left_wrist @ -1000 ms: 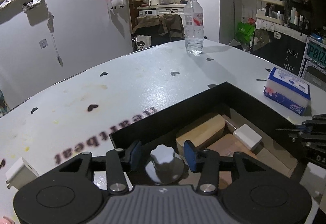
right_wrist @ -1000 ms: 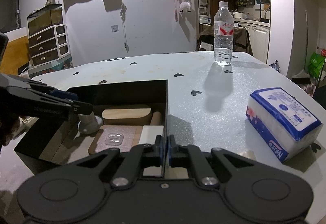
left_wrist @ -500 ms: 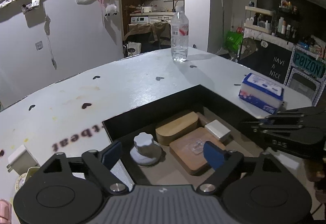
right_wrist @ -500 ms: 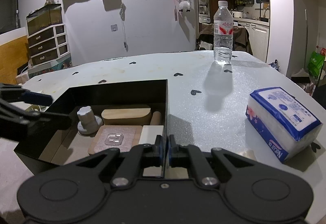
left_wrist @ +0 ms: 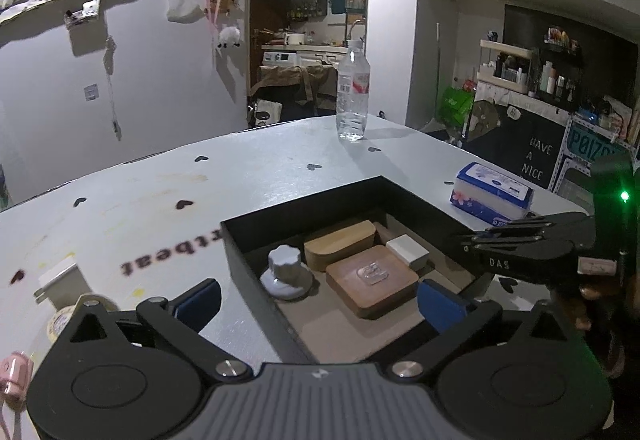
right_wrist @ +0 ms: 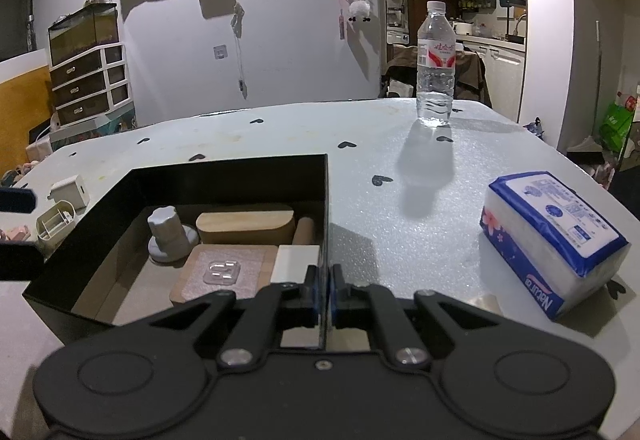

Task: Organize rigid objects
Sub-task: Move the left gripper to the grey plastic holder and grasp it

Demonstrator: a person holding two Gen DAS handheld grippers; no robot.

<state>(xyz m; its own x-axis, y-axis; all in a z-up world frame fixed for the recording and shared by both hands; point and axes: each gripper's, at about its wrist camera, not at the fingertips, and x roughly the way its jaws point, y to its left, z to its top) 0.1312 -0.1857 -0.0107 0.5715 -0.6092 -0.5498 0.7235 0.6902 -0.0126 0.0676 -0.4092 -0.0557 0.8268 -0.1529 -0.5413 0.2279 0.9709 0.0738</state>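
Note:
A black open box (left_wrist: 304, 200) (right_wrist: 228, 168) sits on the white table. Inside lie a white knob (left_wrist: 286, 272) (right_wrist: 170, 234), a wooden block (left_wrist: 340, 246) (right_wrist: 246, 226), a square brown coaster with a clear hook (left_wrist: 372, 280) (right_wrist: 226, 272) and a white adapter (left_wrist: 408, 251) (right_wrist: 297, 263). My left gripper (left_wrist: 320, 304) is open and empty, held above the box's near edge. My right gripper (right_wrist: 323, 290) is shut on the box's right wall; it shows in the left wrist view (left_wrist: 520, 248).
A water bottle (left_wrist: 352, 96) (right_wrist: 435, 64) stands at the far side. A tissue pack (left_wrist: 492, 194) (right_wrist: 552, 240) lies right of the box. Left of the box lie a white charger (right_wrist: 70, 192) (left_wrist: 58, 276), a tape dispenser (right_wrist: 56, 222) and a pink item (left_wrist: 14, 376).
My left gripper let go of the white knob inside the box, opened wide and drew back and up. The right gripper stayed clamped on the box wall.

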